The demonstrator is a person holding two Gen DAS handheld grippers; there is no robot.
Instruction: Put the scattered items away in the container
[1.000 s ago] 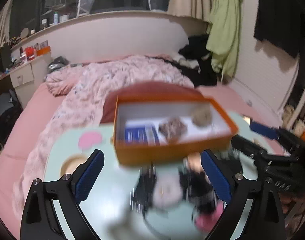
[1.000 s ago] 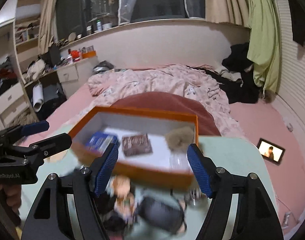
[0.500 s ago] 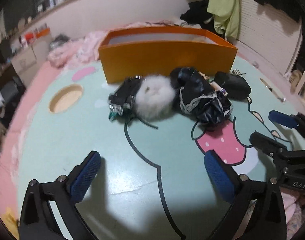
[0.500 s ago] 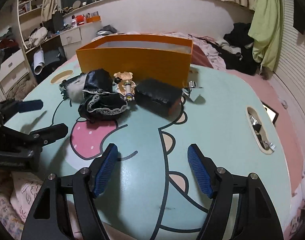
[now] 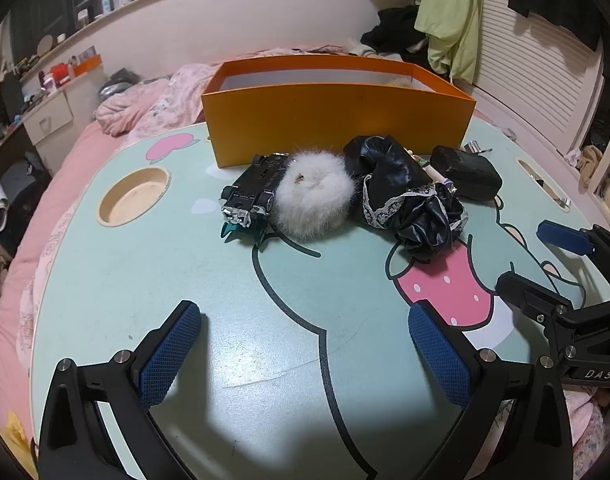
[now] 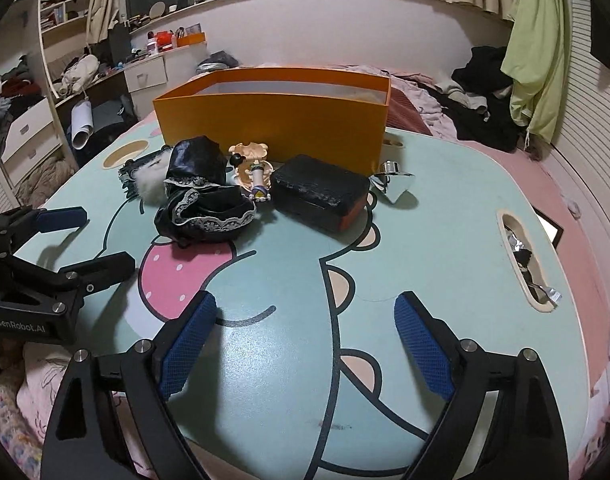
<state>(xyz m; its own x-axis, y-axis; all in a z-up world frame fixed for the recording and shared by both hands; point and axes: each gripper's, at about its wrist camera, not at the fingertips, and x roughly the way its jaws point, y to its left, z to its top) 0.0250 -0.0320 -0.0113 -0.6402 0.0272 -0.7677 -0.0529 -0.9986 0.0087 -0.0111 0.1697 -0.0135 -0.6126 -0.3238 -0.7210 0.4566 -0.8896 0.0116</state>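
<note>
My left gripper (image 5: 305,344) stands fully open, empty; my right gripper (image 6: 305,332) is opening, empty, before the rectangular orange cardboard box (image 6: 273,120).

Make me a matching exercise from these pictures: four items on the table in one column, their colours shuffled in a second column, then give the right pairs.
Column 1:
1. storage box
2. fluffy pom-pom
3. lace-trimmed cloth
4. cup recess in the table

Column 2:
A. black with pale trim
B. beige
C. orange
D. white

Pairs: 1-C, 2-D, 3-A, 4-B
</note>
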